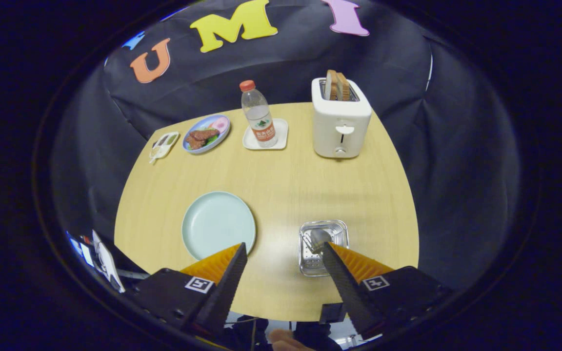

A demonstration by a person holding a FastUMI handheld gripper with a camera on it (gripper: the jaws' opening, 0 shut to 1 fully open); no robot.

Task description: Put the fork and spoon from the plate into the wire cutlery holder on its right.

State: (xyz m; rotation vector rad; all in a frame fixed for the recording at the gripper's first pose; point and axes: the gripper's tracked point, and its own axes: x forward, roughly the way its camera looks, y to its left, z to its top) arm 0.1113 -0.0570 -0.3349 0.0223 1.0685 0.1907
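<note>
Cutlery [318,240] stands in the wire holder [323,247] (spoon bowl up), right of the bare plate [218,224]. Gripper [284,249] spread wide, grasping nothing. Farther across the table [281,175]: toaster [340,119], bottle [258,115].

Three plates [218,224], one bottle [258,115], perhaps two toasts [337,85]

- Gripper [283,253] fingers spread wide, nothing between them but bare wooden table [281,185].
- Pale green plate [218,224] just ahead of the left finger.
- Wire cutlery holder [323,246] at the right fingertip, spoon [319,239] and fork [309,244] inside.
- Toaster [340,119] and water bottle [258,114] well beyond.
</note>
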